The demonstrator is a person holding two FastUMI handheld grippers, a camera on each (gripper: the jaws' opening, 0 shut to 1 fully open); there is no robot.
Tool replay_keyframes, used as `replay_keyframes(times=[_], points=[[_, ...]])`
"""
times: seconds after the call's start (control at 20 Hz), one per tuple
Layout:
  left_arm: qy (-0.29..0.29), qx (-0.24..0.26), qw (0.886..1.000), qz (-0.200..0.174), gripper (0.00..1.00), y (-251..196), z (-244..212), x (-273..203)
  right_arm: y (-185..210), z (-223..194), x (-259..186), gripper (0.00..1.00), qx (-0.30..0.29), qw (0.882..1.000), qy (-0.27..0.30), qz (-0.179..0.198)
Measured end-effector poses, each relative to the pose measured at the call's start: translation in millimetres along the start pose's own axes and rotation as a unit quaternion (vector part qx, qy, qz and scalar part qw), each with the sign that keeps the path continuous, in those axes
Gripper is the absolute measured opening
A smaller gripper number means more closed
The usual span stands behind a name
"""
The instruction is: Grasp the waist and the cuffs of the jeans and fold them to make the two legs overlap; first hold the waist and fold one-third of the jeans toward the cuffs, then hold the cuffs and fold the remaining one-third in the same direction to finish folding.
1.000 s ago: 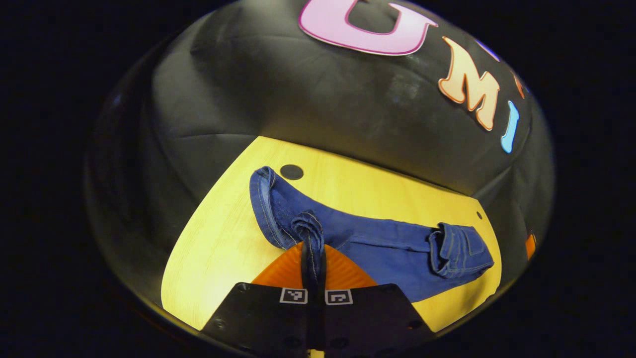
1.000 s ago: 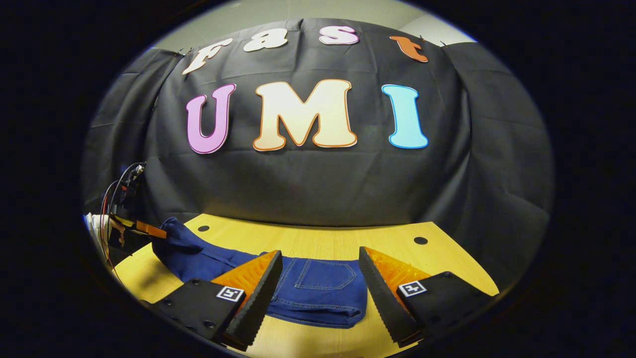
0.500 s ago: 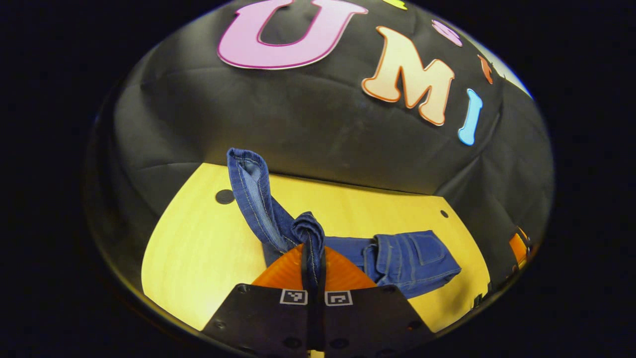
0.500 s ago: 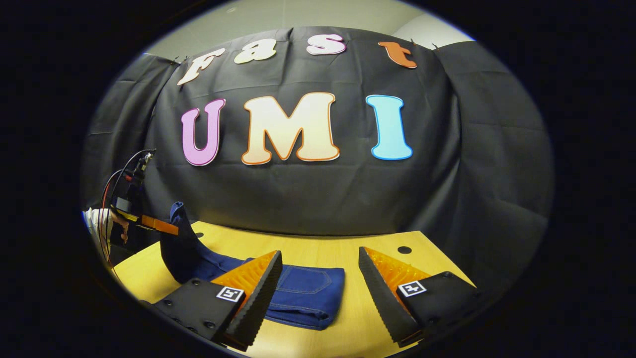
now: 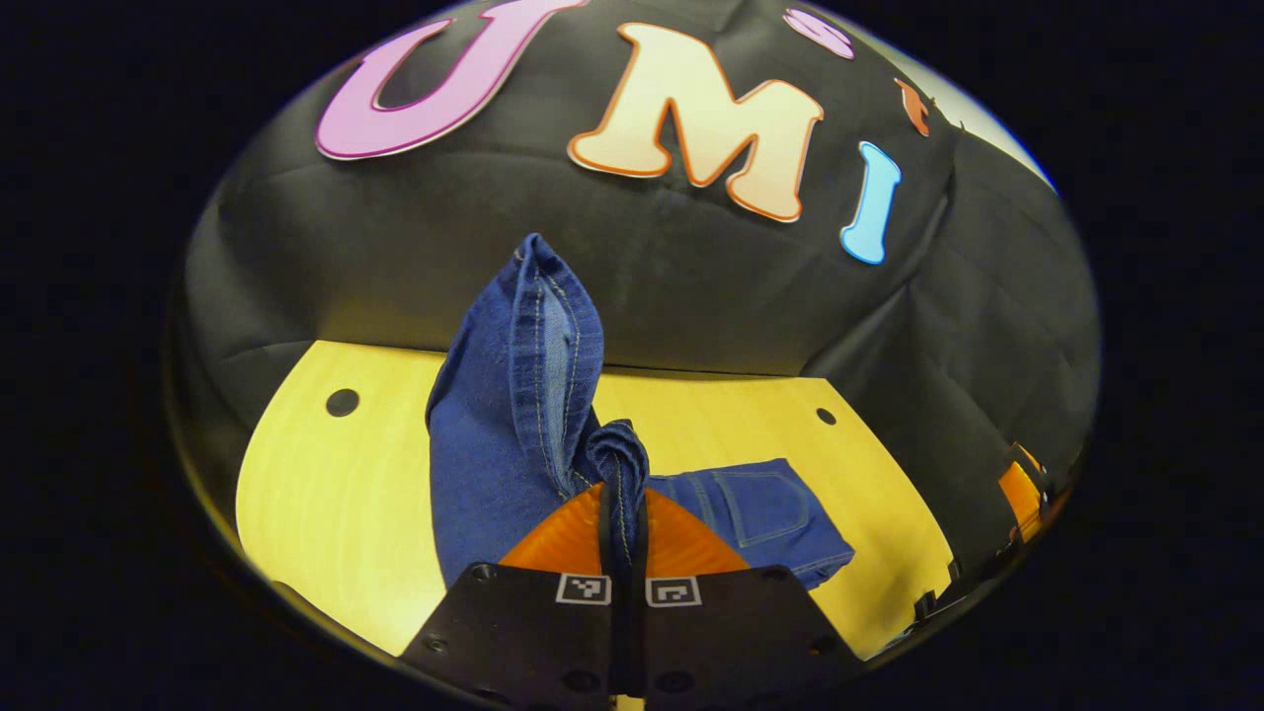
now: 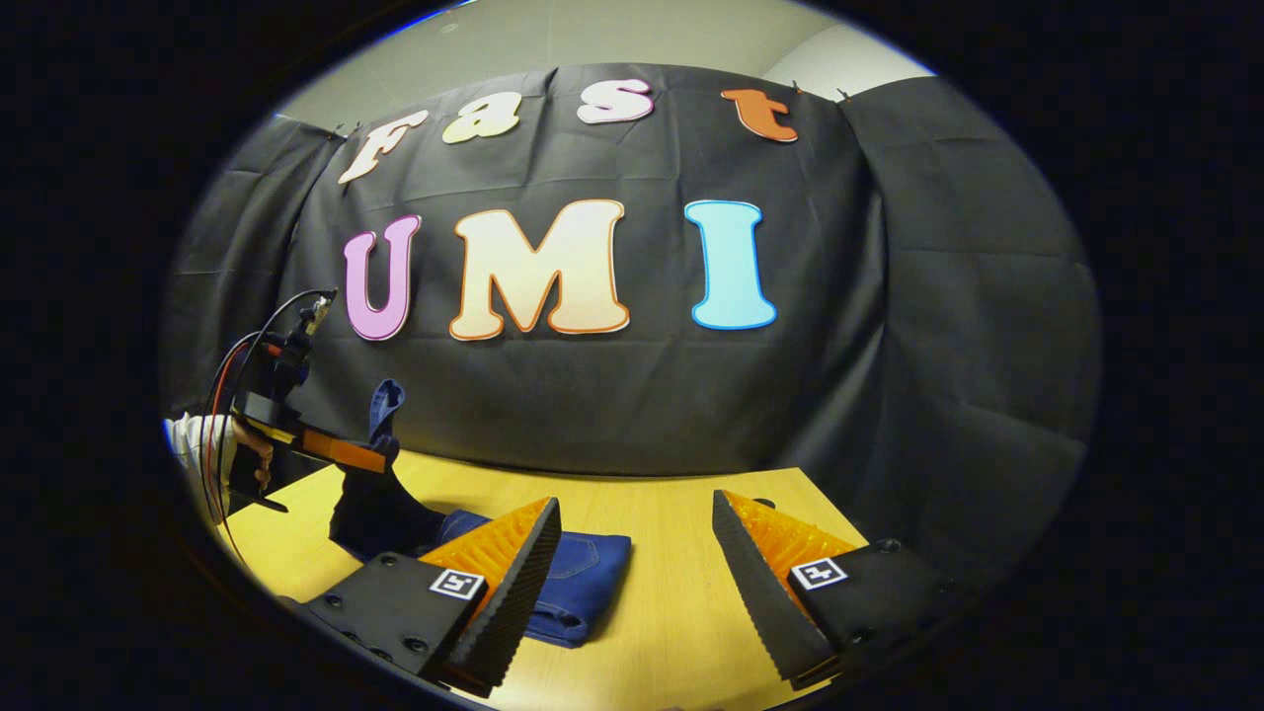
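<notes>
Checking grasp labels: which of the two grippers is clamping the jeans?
The left gripper, shut on a lifted fold of the jeans; the right gripper is open, apart from them.

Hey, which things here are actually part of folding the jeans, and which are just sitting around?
Part of the job:
- jeans, cuff end lifted, folded waist end lying on the table
- left hand-held gripper, shut on the cuffs
- right hand-held gripper, open, holding nothing

Just around:
- round holes in the tabletop
- black cloth wall
</notes>
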State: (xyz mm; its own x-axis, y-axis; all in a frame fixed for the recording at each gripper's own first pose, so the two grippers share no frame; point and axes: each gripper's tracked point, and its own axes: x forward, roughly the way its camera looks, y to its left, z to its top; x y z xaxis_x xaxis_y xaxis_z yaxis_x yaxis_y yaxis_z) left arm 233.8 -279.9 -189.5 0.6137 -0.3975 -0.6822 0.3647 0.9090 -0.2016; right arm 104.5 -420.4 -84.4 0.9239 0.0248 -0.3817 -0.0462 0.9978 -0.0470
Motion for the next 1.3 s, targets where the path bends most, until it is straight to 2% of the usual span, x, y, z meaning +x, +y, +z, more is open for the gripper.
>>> replay_keyframes(times=[0.2, 0.25, 0.3, 0.4, 0.55, 0.6, 0.65, 0.7, 0.75, 0.95, 1.0, 1.05, 1.1, 1.3], points=[[0.014, 0.002, 1.0, -0.025, 0.0, -54, -11, 29, -29, -3, -10, 0.97, -0.001, 1.0, -0.001, -0.005], [0.017, 0.0, 0.999, -0.036, 0.0, -68, -17, 37, -38, -5, -11, 0.92, -0.001, 1.0, 0.001, -0.007], [0.022, -0.003, 0.999, -0.041, 0.0, -81, -25, 45, -45, -8, -12, 0.96, 0.001, 1.0, 0.005, -0.006], [0.042, -0.003, 0.998, -0.048, 0.0, -99, -49, 59, -59, -11, -14, 0.97, 0.005, 1.0, 0.008, -0.006], [0.076, 0.012, 0.997, -0.029, 0.0, -110, -93, 83, -73, -18, -13, 0.97, 0.002, 1.0, 0.013, 0.001], [0.095, 0.018, 0.995, -0.019, 0.0, -110, -110, 89, -77, -21, -13, 0.92, 0.003, 1.0, 0.017, 0.005], [0.108, 0.023, 0.994, -0.008, 0.0, -108, -123, 89, -77, -24, -13, 0.97, 0.005, 1.0, 0.021, 0.011], [0.102, 0.019, 0.995, -0.012, 0.0, -114, -127, 87, -77, -26, -13, 0.97, 0.007, 1.0, 0.025, 0.015], [0.092, 0.017, 0.996, -0.008, 0.11, -117, -124, 83, -75, -24, -14, 0.97, 0.01, 1.0, 0.023, 0.018], [-0.013, 0.038, 0.999, -0.018, 0.93, -136, -85, 24, -46, -6, -22, 0.97, 0.03, 0.999, -0.006, 0.03], [-0.045, 0.044, 0.998, -0.014, 0.94, -134, -75, 5, -32, 0, -28, 0.97, 0.036, 0.999, -0.016, 0.035], [-0.071, 0.046, 0.996, -0.008, 0.96, -131, -66, -16, -17, 7, -34, 0.92, 0.041, 0.998, -0.025, 0.04], [-0.095, 0.046, 0.994, 0.002, 0.96, -124, -57, -38, -1, 14, -42, 0.97, 0.042, 0.997, -0.035, 0.044], [-0.161, 0.059, 0.984, 0.054, 0.95, -85, -33, -125, 60, 45, -84, 0.97, 0.041, 0.994, -0.079, 0.056]])
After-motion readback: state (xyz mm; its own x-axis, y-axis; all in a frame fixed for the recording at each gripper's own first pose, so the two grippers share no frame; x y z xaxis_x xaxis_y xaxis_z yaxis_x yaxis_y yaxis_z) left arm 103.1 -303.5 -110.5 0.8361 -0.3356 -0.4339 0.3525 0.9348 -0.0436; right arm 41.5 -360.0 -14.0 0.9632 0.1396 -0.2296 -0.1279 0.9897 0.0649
